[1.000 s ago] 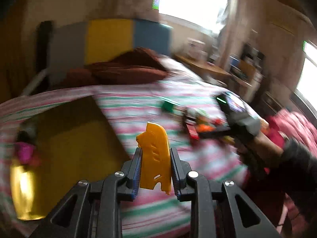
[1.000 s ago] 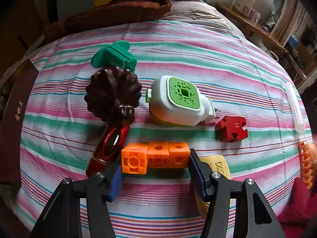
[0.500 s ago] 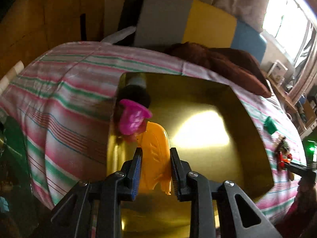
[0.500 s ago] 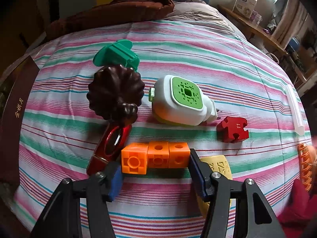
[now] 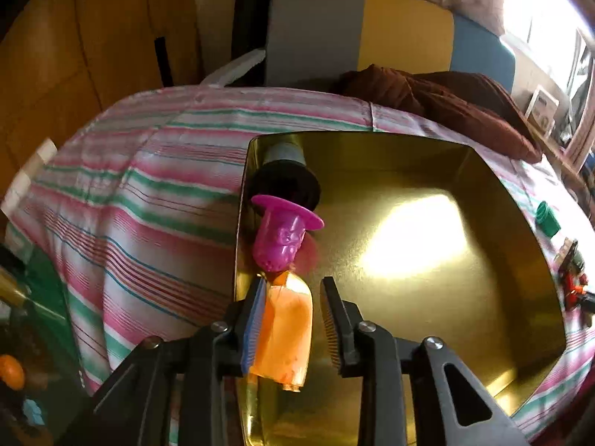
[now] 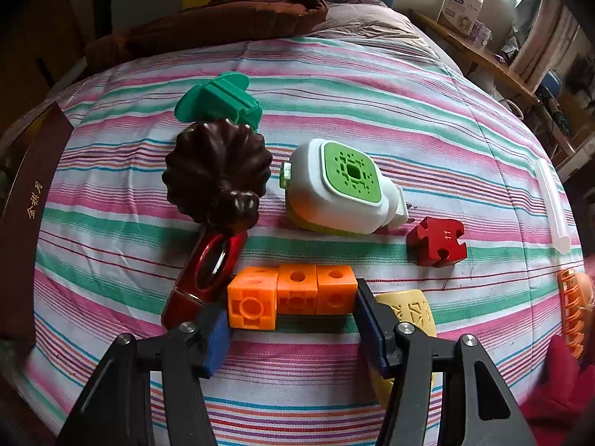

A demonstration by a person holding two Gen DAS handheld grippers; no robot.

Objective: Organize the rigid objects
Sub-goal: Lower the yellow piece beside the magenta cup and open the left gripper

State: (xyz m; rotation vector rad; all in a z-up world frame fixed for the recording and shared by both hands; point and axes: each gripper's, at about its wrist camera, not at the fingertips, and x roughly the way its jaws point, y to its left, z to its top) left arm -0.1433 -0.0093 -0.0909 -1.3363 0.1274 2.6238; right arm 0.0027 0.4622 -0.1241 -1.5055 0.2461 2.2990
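Your tray (image 5: 483, 193) sits on the bed (image 5: 148, 193), toys beside it.
In your right wrist view, the block row (image 6: 293, 293) lies lower centre, the plug-in device (image 6: 342, 193) above it, the notched block (image 6: 437, 241) right.

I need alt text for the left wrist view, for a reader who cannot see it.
The left tool is opening around an orange plastic piece over a shiny gold tray on a striped bedspread. A pink toy and a black object lie in the tray's left corner.
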